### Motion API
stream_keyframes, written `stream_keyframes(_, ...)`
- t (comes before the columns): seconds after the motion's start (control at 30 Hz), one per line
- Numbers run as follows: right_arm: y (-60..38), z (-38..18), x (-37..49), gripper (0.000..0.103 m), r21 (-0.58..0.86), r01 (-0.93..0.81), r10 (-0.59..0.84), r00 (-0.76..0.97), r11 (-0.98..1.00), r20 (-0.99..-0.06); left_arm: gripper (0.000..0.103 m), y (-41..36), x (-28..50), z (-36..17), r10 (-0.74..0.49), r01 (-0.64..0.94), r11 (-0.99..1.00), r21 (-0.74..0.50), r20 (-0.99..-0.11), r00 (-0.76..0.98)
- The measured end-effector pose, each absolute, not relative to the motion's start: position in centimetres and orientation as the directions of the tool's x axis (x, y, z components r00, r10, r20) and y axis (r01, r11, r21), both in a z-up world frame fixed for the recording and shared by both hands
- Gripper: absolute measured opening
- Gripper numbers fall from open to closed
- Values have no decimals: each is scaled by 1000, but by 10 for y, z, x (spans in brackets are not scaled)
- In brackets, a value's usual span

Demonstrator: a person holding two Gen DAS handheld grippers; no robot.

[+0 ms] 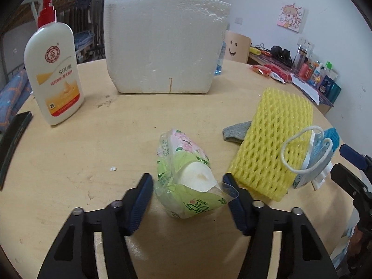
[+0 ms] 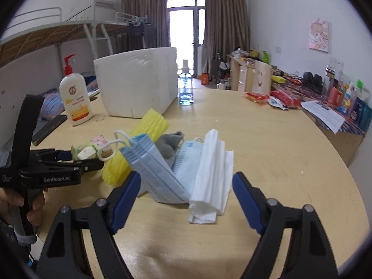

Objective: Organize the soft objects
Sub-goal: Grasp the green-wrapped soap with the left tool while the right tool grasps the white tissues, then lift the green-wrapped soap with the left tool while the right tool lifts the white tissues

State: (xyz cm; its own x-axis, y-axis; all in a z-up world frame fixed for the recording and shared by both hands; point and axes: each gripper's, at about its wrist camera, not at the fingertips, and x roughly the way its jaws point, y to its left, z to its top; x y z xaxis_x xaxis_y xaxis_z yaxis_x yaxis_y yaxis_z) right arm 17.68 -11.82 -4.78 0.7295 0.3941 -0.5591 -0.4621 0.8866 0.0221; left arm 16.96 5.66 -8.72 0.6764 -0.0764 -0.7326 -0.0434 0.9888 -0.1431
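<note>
Table (image 1: pixel 69 162) held one tissue pack (image 1: pixel 186 176), one yellow foam net (image 1: pixel 267 144), one grey sock (image 1: pixel 234 132), and several face masks (image 2: pixel 162 174). Left gripper (image 1: pixel 188 186) straddled the tissue pack, pads touching its wrapper at most, grip uncertain. Right gripper (image 2: pixel 186 186) stood released around the masks.

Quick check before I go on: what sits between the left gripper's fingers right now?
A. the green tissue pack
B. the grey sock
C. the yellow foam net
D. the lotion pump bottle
A: in the left wrist view the green tissue pack lies between the two blue pads of the left gripper, while the yellow foam net lies off to the right.
</note>
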Motion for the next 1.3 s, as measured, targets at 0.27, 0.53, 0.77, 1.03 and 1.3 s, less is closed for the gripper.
stream_keyframes(0.27,-118,-48,187,74,24,-452,381,719,892,-581,35,61,171,-86,-102,-43,983,-178,-727,679)
stream_keyframes(0.53,-134,-50,208,69,65,-365,327,724,929,-607,34,61,170,-85,-144,-12,978,-209,-711,688)
stream_keyframes(0.77,-130,-72,226,48,41,-322,261,682,946,-683,34,59,168,-84,-153,7,979,-206,-703,694)
stream_keyframes(1.03,-148,-83,233,24,43,-245,201,667,968,-718,34,60,166,-84,-162,12,976,-216,-693,703)
stream_keyframes(1.3,-128,-82,226,25,16,-290,212,661,957,-719,34,59,166,-85,-163,19,977,-211,-692,703)
